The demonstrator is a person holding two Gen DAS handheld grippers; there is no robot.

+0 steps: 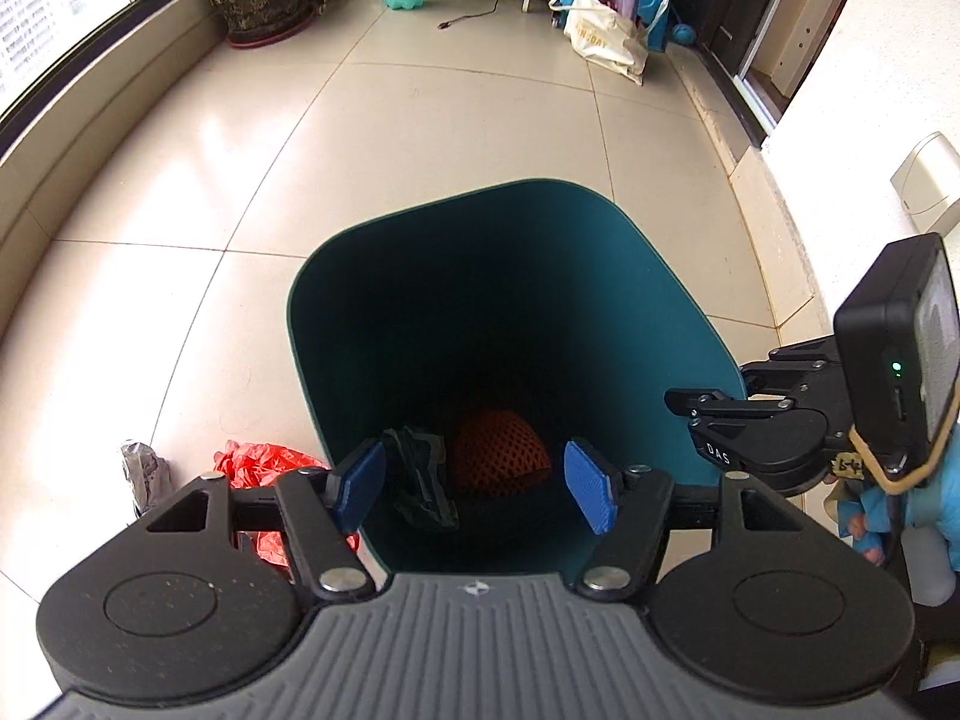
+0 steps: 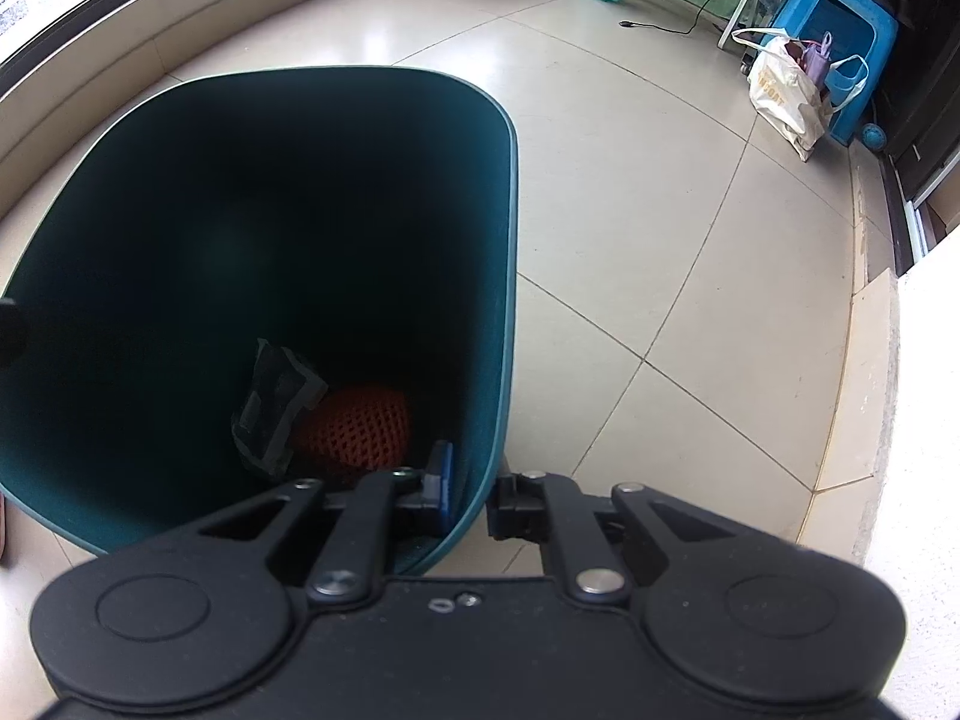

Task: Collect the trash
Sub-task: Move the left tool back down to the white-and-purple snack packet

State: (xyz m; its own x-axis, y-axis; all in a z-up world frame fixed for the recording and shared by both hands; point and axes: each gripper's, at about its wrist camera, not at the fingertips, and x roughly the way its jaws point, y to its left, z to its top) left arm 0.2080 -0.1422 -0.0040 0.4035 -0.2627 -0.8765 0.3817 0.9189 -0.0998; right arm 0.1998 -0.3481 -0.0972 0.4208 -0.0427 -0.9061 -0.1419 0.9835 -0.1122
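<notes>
I am holding the left gripper (image 1: 477, 489) over the mouth of the teal bin (image 1: 336, 324), its blue fingers (image 1: 591, 495) spread wide with nothing between them, while my right gripper (image 2: 474, 495) is pinching the bin's thin rim, one finger inside the wall and one outside. An orange net (image 2: 360, 426) and a dark crumpled wrapper (image 2: 273, 408) are lying at the bottom of the bin. A red plastic bag (image 1: 264, 468) and a scrap of silvery foil (image 1: 141, 468) are waiting on the tiled floor just beside the bin. Both look light, soft and crinkly, so I am judging that a pinch on a raised fold will serve best, since smooth film may slip.
</notes>
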